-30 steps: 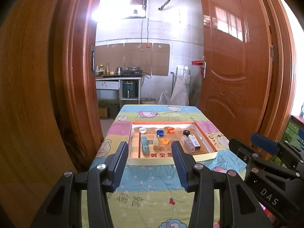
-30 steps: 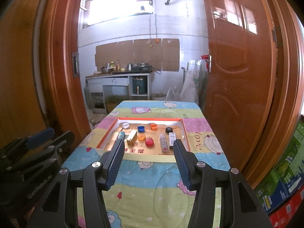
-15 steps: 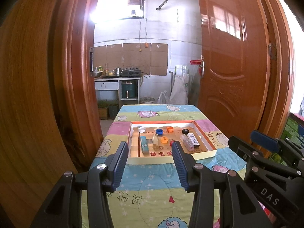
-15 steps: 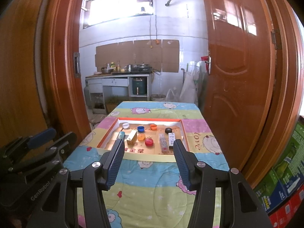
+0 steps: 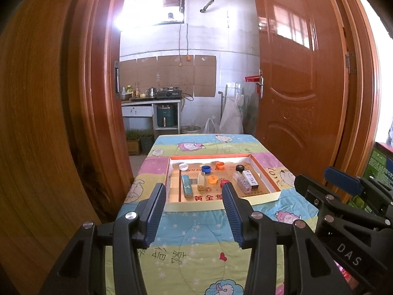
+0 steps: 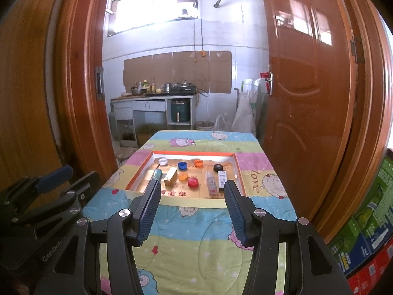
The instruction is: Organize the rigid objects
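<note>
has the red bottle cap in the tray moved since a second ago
No. In the right wrist view the red bottle cap sits as before, just right of the orange cap and left of the clear box in the tray.

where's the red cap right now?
In the right wrist view the red cap lies in the shallow box near its front middle, just in front and right of the yellow-orange cap, left of the clear case.

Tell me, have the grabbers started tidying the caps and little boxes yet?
Not yet, it seems. Nothing looks sorted: the red cap, blue cap and small boxes lie mixed in the tray. Nothing is in hand: the left gripper and right gripper hover short of it, jaws open and empty. All the sorting is left.
</note>
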`<state>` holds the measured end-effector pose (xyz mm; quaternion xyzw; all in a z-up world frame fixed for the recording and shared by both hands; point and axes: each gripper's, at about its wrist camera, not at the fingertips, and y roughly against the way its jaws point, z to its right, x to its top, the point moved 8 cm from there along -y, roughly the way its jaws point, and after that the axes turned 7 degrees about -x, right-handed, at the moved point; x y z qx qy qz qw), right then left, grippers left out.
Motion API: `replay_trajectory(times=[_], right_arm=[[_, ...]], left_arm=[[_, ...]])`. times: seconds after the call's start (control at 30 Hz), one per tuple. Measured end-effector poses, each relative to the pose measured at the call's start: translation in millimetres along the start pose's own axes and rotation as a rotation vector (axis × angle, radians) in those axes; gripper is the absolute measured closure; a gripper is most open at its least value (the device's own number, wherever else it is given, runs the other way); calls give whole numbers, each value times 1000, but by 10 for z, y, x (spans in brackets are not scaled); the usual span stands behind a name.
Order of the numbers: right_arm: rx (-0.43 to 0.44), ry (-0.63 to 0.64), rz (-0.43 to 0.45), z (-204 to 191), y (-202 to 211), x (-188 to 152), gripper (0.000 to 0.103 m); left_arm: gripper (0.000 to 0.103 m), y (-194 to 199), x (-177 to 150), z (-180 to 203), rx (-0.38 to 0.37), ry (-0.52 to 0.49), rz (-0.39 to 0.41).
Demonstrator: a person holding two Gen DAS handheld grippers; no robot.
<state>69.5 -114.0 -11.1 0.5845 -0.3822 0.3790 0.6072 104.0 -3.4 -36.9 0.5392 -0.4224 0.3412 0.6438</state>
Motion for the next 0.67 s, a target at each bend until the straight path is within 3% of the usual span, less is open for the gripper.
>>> replay_trajectory(times=[0.67], right_arm=[[1,3,-4,-5,6,-5,48]], left_arm=[[55,4,-14,-23,-6,-1,-3]])
